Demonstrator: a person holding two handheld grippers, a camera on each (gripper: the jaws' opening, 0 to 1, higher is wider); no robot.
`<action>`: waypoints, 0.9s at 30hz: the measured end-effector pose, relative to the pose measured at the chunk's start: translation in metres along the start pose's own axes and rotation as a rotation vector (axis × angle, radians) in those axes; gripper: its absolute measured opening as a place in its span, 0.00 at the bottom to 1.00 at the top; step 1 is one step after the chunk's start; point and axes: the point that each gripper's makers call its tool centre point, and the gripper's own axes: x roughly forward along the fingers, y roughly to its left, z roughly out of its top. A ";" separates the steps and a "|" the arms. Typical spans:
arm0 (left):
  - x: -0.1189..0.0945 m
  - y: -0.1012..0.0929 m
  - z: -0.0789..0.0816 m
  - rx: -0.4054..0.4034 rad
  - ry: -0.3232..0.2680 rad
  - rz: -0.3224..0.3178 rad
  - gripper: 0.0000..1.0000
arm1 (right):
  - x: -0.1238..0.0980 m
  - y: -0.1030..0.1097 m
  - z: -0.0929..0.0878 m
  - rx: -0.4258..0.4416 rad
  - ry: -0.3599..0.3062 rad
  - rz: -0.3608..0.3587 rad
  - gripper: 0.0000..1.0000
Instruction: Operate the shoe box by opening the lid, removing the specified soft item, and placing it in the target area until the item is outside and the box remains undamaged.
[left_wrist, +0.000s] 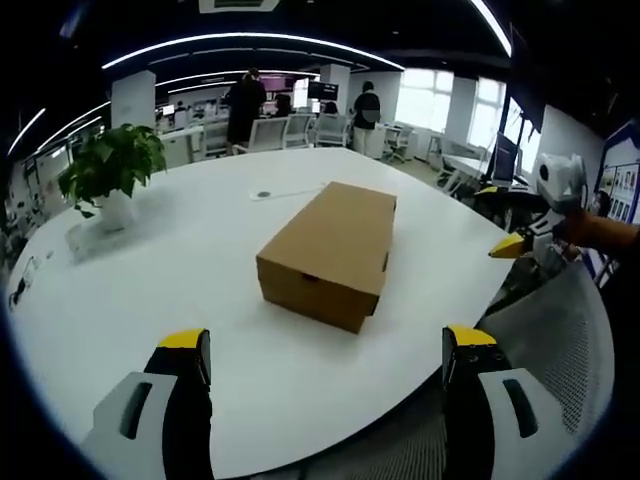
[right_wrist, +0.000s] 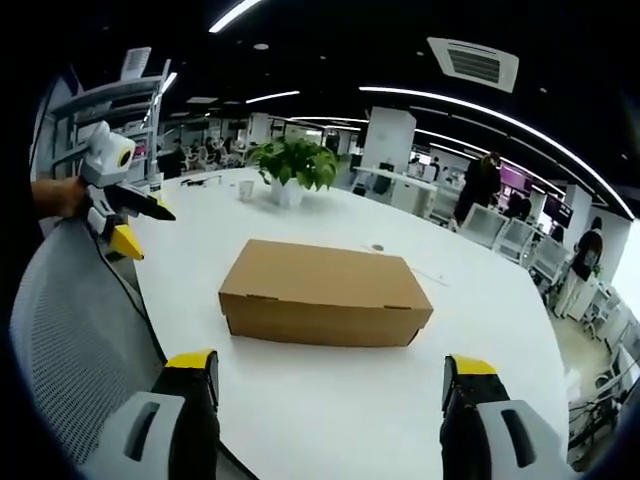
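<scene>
Box: a plain brown cardboard shoe box (left_wrist: 333, 253) sits in the middle of the frame in the left gripper view, lid down and closed; in the right gripper view (right_wrist: 325, 293) it lies just below centre, long side facing the camera.
Table: the box rests on a large white round table (left_wrist: 200, 240), well in from the edge; the same white top (right_wrist: 480, 300) spreads around it in the right gripper view.
Left gripper: its jaws (left_wrist: 326, 375) rise from the bottom of its own view, spread wide with nothing between them, short of the box; it also appears at the upper left of the right gripper view (right_wrist: 120, 215), off the table's edge.
Right gripper: jaws (right_wrist: 330, 375) spread wide and empty at the bottom of its view, near the box but apart; seen at the right edge of the left gripper view (left_wrist: 540, 225).
Chair: grey mesh back (right_wrist: 70, 340) at lower left.
Plant: potted green plant (left_wrist: 110, 170) at upper left on the table.
Background: people (left_wrist: 245, 105) standing among office desks.
</scene>
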 end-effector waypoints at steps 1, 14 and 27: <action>0.001 -0.001 0.000 -0.003 0.003 -0.002 1.00 | 0.001 -0.002 0.000 -0.003 0.000 0.000 0.92; 0.020 -0.014 0.001 -0.018 0.013 -0.021 1.00 | 0.008 -0.014 0.003 -0.038 0.009 0.030 0.92; 0.031 -0.018 0.008 -0.030 -0.019 -0.016 0.96 | 0.025 -0.027 0.000 -0.027 0.011 0.087 0.91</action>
